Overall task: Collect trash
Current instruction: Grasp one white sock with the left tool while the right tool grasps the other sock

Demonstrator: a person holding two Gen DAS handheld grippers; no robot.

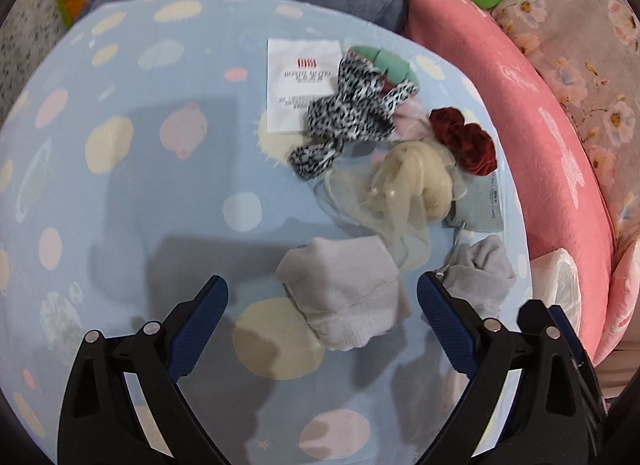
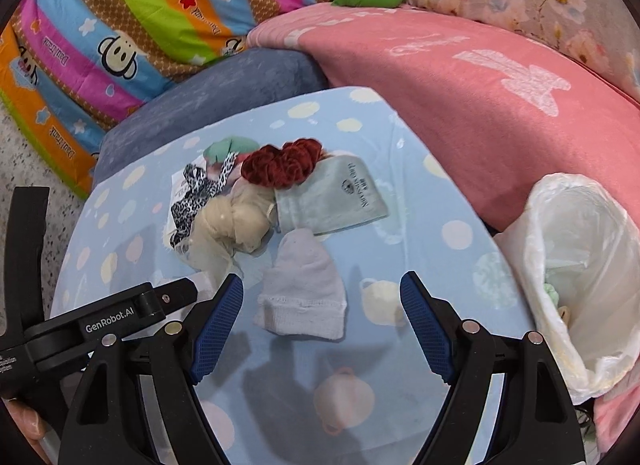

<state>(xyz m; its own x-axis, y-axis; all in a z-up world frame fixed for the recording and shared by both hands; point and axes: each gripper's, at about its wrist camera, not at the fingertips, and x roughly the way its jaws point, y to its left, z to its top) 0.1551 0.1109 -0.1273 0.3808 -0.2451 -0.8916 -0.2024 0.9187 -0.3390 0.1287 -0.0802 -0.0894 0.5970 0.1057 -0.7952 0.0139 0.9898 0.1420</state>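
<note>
On the blue spotted cloth [image 2: 460, 193], the items are catalogued as follows.

Bin bag: a white plastic bag [image 2: 592, 265] stands open at the cloth's right edge, against a pink blanket [image 2: 480, 105]. Something pale green and something beige show inside it; what they are cannot be told. By that, collection appears begun but far from finished.

Left on the cloth, one loose heap:
- a white printed paper [image 1: 292, 81], partly under a leopard-print fabric strip [image 1: 348, 113];
- a mint-green piece [image 1: 384, 59] at the far end;
- a dark red scrunchie [image 2: 280, 163];
- a beige gauzy bundle [image 2: 232, 221];
- a pale green pouch [image 2: 340, 197] with printed lettering;
- two light grey socks, nearest the grippers.

Left gripper [image 1: 322, 311]: jaws spread wide, nothing between the pads. The larger grey sock [image 1: 344, 293] lies just ahead of it and partly within the gap between the fingers; the smaller grey sock [image 1: 480, 273] lies beside the right-hand finger, seemingly touching it or very nearly so.

Right gripper [image 2: 322, 315]: jaws likewise spread, holding nothing. A grey sock [image 2: 304, 289] lies centred just beyond the fingertips, apart from both pads. The bag sits to the right of this gripper, near.

Judgement: the socks are the likeliest next pick; everything else in the heap is yet to be collected.
</note>
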